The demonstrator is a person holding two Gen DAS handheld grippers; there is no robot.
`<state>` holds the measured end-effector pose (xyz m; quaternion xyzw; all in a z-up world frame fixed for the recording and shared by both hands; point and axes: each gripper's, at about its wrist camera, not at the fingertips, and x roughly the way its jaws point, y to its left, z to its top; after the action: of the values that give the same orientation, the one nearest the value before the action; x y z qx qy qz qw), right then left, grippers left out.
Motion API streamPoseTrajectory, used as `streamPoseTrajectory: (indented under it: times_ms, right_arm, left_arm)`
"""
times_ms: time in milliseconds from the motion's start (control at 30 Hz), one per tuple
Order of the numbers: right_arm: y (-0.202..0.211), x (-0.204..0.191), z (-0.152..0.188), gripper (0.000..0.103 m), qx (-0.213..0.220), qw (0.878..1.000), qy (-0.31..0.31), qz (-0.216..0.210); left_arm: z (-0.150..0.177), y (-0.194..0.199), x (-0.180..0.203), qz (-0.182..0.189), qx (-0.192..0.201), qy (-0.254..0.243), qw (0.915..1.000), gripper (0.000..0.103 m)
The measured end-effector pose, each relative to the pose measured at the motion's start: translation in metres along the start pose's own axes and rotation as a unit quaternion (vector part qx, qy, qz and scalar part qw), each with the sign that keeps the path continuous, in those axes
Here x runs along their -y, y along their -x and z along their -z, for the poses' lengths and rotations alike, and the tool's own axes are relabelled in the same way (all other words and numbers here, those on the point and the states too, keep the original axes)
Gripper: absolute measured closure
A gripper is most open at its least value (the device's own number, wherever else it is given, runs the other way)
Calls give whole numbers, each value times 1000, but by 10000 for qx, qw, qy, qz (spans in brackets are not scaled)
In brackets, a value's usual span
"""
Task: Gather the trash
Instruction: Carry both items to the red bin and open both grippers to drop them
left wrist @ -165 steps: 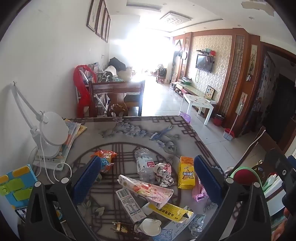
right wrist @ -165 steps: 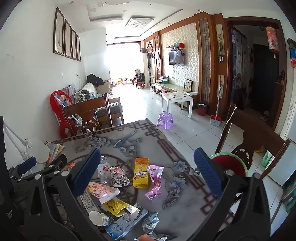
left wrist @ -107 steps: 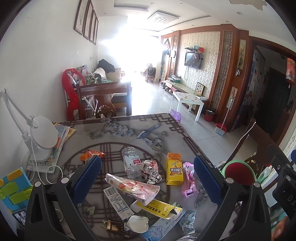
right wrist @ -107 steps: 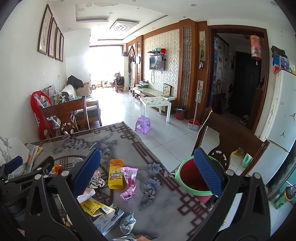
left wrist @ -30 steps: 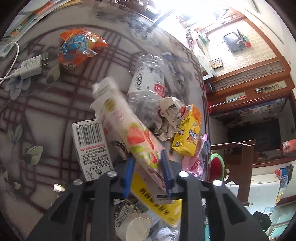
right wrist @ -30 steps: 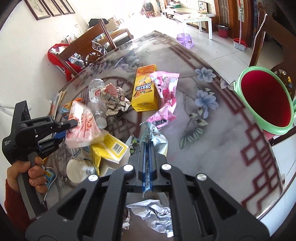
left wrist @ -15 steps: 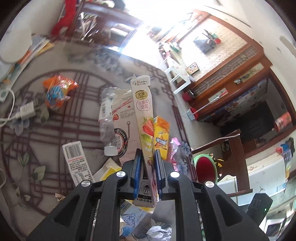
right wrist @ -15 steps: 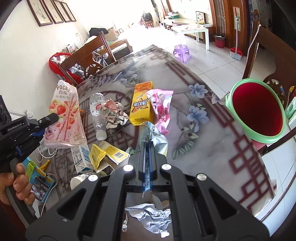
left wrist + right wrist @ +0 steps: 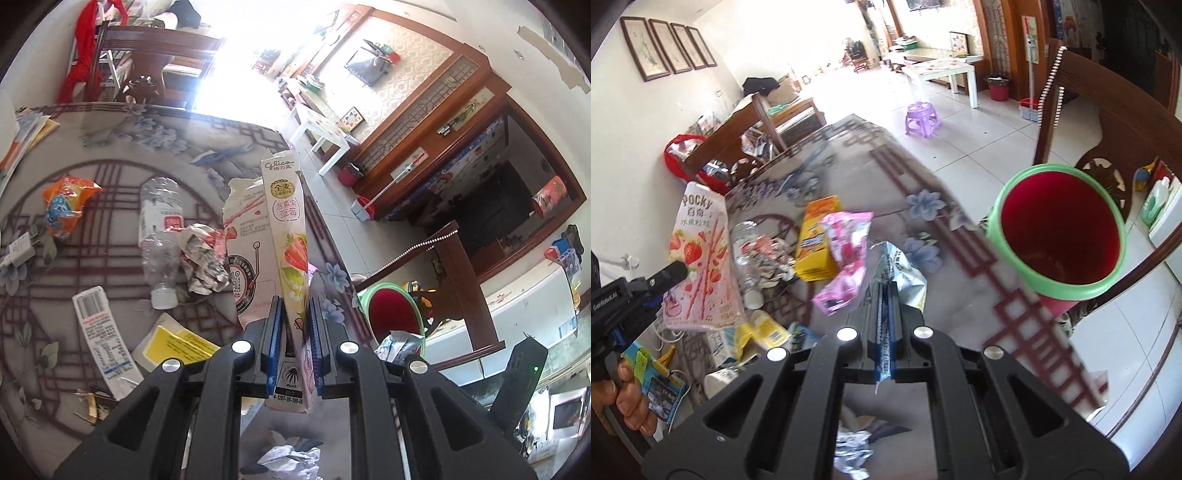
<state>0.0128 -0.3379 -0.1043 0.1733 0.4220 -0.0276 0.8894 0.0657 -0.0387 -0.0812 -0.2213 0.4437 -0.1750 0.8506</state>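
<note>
My left gripper [image 9: 293, 325] is shut on a pink strawberry Pocky box [image 9: 286, 236], held upright above the table; the same Pocky box [image 9: 701, 258] shows at the left of the right wrist view. A silver-blue foil wrapper [image 9: 899, 273] is clamped in my right gripper [image 9: 886, 310], which is shut on it and lifted over the table. The red bin with a green rim [image 9: 1058, 229] stands off the table's right edge, right of that gripper; the bin [image 9: 393, 314] also shows in the left wrist view.
Trash lies on the patterned table [image 9: 964, 236]: a plastic bottle [image 9: 160, 229], crumpled paper [image 9: 203, 258], an orange packet [image 9: 62, 201], a yellow box [image 9: 816, 240], a pink wrapper [image 9: 846, 258], a barcode carton [image 9: 101, 332]. A wooden chair [image 9: 1108, 140] stands behind the bin.
Both grippers shut on their pieces and lifted them. Over the last half second they moved right, and the bin now looks nearer in the right wrist view.
</note>
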Motion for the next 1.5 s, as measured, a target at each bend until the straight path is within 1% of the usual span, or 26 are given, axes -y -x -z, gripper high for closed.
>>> streamPoseTrajectory:
  times_ms: [133, 267, 367, 467, 500, 533, 567, 600, 633, 700, 800, 867, 967, 1067, 1133, 1200, 1233, 1267, 1333, 1400, 1500]
  right_arm:
    - [-1, 50, -15, 100, 124, 9989, -366, 269]
    - [-10, 107, -34, 100, 131, 9960, -740, 479]
    - [-19, 140, -50, 100, 132, 9946, -803, 648]
    - [-29, 164, -65, 99, 184, 9934, -751, 848]
    - [-31, 170, -69, 91, 218, 9928, -750, 903]
    - [-33, 176, -73, 81, 232, 9922, -777, 949]
    - [-33, 182, -76, 51, 272, 9909, -837, 1015]
    - [-30, 187, -77, 36, 368, 9896, -899, 1058]
    - [-26, 192, -77, 36, 467, 9889, -943, 1047]
    - [-19, 200, -78, 36, 522, 9881, -979, 1061]
    - [-5, 214, -75, 36, 659, 9853, -1068, 1164]
    - [5, 224, -71, 34, 708, 9824, -1142, 1301]
    - [18, 243, -63, 34, 686, 9770, -1348, 1506]
    - [27, 258, -56, 34, 673, 9724, -1548, 1610]
    - [32, 263, -51, 34, 697, 9699, -1611, 1686]
    - [36, 265, -48, 34, 719, 9688, -1622, 1733]
    - [38, 264, -47, 34, 729, 9685, -1611, 1752]
    - [39, 263, -47, 34, 742, 9687, -1590, 1758]
    - [42, 258, -46, 34, 780, 9696, -1523, 1751]
    - [44, 253, -46, 34, 811, 9710, -1432, 1737]
    - [46, 237, -46, 34, 833, 9741, -1266, 1679]
  left_arm:
    - [7, -18, 25, -8, -121, -322, 9994, 92]
    - [12, -44, 49, 85, -328, -410, 9986, 92]
    - [16, -62, 69, 110, -465, -496, 9976, 92]
    - [19, -78, 92, 161, -570, -598, 9965, 92]
    - [21, -84, 98, 178, -592, -636, 9961, 92]
    - [22, -90, 105, 214, -616, -683, 9955, 92]
    - [23, -96, 112, 255, -643, -727, 9950, 92]
    - [24, -104, 117, 300, -687, -756, 9943, 92]
    - [26, -113, 123, 345, -774, -790, 9933, 92]
    - [28, -130, 137, 452, -934, -840, 9911, 92]
    - [33, -159, 162, 573, -1144, -1105, 9856, 92]
    - [37, -176, 182, 676, -1203, -1343, 9813, 92]
    - [42, -201, 210, 853, -1304, -1681, 9734, 92]
    - [47, -223, 233, 1104, -1471, -1835, 9657, 92]
    - [51, -236, 250, 1142, -1545, -2037, 9600, 91]
    - [55, -243, 263, 1185, -1544, -2174, 9565, 91]
    - [57, -247, 267, 1156, -1514, -2218, 9563, 89]
    - [58, -248, 271, 1098, -1456, -2234, 9575, 68]
    - [58, -248, 275, 990, -1326, -2237, 9605, 39]
    - [57, -238, 275, 1085, -1249, -2224, 9608, 40]
    - [55, -220, 265, 996, -1189, -2229, 9624, 40]
